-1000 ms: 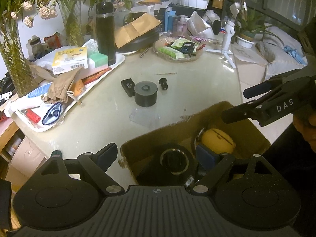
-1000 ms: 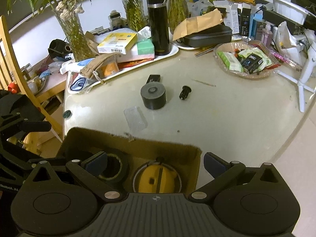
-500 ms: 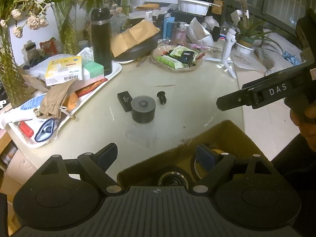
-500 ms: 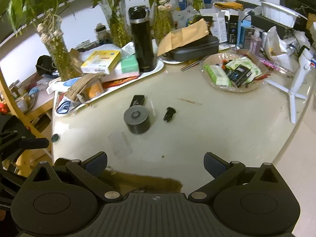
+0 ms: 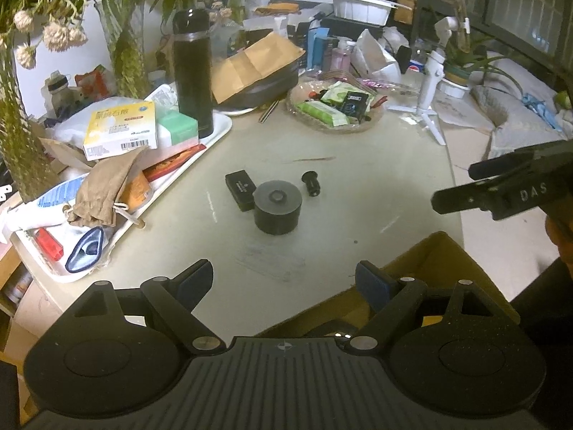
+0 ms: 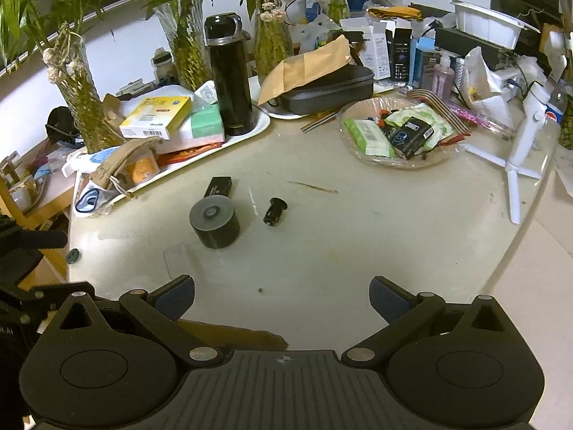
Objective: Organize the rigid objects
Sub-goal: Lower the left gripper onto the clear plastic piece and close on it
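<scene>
A black cylinder (image 5: 276,208) stands mid-table, also in the right wrist view (image 6: 215,221). A flat black box (image 5: 240,186) lies just behind it (image 6: 219,186). A small black plug (image 5: 311,182) lies to its right (image 6: 274,210). A brown cardboard box (image 5: 440,261) sits at the near table edge, its rim showing in the right wrist view (image 6: 232,333). My left gripper (image 5: 284,281) is open and empty above the box's near side. My right gripper (image 6: 281,295) is open and empty; it also shows at the right of the left wrist view (image 5: 476,186).
A white tray (image 5: 215,136) with boxes, a pouch and a black flask (image 5: 193,71) lines the left. A dish of packets (image 5: 336,111) and a white tripod (image 5: 429,107) stand at the back. Vases (image 6: 82,107) stand behind the tray.
Both grippers have risen and pulled back from the cardboard box, so its contents have dropped out of view. The objects on the table have not moved.
</scene>
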`<state>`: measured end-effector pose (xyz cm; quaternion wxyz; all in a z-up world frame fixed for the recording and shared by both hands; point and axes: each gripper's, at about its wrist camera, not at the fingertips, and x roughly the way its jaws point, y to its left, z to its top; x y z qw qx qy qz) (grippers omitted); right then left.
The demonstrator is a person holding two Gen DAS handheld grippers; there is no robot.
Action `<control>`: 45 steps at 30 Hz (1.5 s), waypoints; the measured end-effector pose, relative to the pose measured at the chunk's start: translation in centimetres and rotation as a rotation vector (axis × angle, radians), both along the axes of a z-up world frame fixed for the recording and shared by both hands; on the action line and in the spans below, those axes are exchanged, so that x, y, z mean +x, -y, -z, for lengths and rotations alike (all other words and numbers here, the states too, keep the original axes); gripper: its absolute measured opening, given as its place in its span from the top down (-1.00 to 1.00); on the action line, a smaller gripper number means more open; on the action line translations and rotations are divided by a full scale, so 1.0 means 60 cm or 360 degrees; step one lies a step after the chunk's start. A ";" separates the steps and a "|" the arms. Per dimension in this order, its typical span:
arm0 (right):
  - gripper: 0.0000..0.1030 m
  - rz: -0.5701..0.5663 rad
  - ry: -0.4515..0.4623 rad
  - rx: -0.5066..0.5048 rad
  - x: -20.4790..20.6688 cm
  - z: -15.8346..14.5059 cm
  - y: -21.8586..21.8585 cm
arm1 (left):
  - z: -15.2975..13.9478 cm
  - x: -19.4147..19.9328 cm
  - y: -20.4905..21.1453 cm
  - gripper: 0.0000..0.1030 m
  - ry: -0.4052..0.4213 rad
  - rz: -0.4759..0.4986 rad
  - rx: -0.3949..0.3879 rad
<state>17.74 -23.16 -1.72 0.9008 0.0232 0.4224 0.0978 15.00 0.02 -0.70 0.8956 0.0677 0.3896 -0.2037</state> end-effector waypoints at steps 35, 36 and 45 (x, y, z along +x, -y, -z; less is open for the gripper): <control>-1.00 0.0024 -0.0027 0.0044 0.016 0.040 0.037 | 0.099 0.189 0.028 -0.49 -0.0546 -0.0322 0.0071; -1.00 0.0029 -0.0029 0.0045 0.016 0.041 0.038 | 0.103 0.194 0.031 -0.43 -0.0571 -0.0347 0.0072; -1.00 0.0042 -0.0028 0.0068 0.010 0.039 0.047 | 0.131 0.219 0.068 -0.20 -0.0708 -0.0504 0.0087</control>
